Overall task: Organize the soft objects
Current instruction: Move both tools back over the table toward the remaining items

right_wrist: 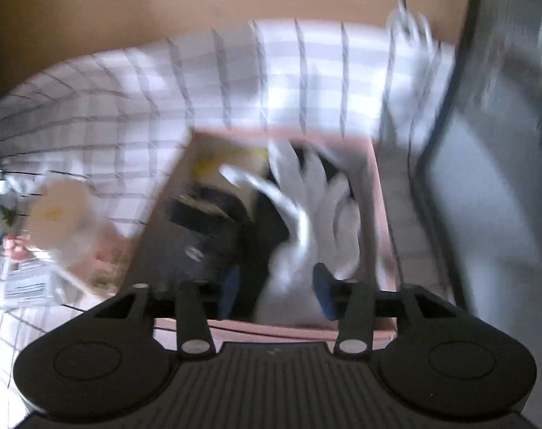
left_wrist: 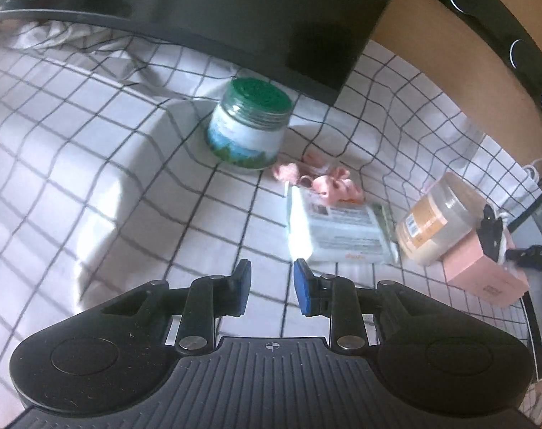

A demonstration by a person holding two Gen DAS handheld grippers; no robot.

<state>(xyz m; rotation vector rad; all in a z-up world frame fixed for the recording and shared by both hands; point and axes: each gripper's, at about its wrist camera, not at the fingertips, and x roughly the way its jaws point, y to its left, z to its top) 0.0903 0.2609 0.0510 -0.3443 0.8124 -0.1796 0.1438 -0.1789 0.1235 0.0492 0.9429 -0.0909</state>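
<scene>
1. Right wrist view, heavily blurred: the right gripper (right_wrist: 279, 291) hangs over the open pink box (right_wrist: 381, 214) at frame centre, and a white glove (right_wrist: 317, 214) lies between its spread jaws, draped into the box. Whether the jaws press the glove cannot be told through the blur; they look apart.
2. Dark items already lie in the box, left of the glove.
3. Left wrist view: the left gripper (left_wrist: 272, 286) is open and holds nothing, low at centre frame over the checked cloth (left_wrist: 92, 150) on the table.
4. Ahead of it lie a pink soft item (left_wrist: 328, 182), perhaps hair ties, touching a wipes pack (left_wrist: 342, 232); a green-lidded jar (left_wrist: 249, 128) stands at upper centre, a tan jar (left_wrist: 435, 221) at right.
5. To do this step well, I judge: let the glove's fingers settle fully inside the box walls before lifting away, so that none trail over the rim.
6. Next likely pick is the pink soft item; come down straight and clear of the wipes pack.
</scene>
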